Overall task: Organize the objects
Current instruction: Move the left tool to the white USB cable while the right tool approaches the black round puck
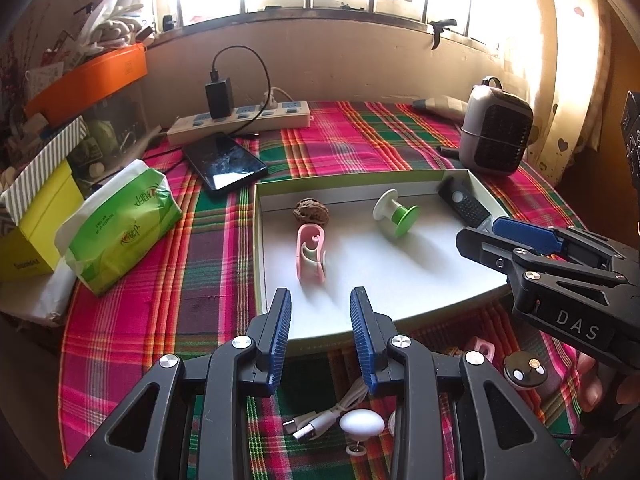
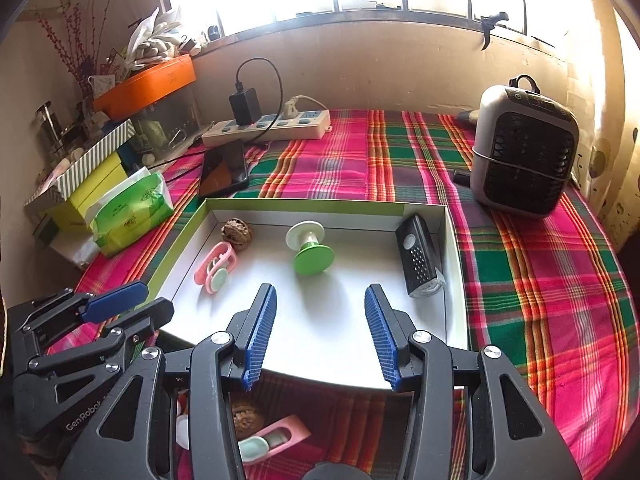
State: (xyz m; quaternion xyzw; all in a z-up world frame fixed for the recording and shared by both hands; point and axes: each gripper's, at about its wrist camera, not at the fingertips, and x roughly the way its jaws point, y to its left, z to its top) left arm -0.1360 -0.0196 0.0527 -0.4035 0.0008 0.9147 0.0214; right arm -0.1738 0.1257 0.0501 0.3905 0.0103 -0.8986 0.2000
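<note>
In the middle of both frames sits a shallow white tray (image 1: 400, 280) on the plaid cloth (image 2: 540, 280), holding a walnut (image 1: 311, 211), a pink clip (image 1: 310, 254), a green-and-white spool (image 2: 309, 246) and a black remote (image 2: 418, 256) against its right wall. The left gripper (image 1: 320, 300) and the right gripper (image 2: 320, 300) both hover at the tray's near edge, jaws spread with nothing between them. At upper left stand a power strip (image 1: 240, 118), a phone (image 1: 226, 160), a tissue pack (image 1: 120, 224) and stacked boxes; at upper right a small heater (image 2: 524, 152). Below the gripper bodies, partly hidden, lie a second walnut (image 2: 246, 418), another pink clip (image 2: 276, 438), a white cable (image 1: 328, 416) and a white knob (image 1: 362, 422).
</note>
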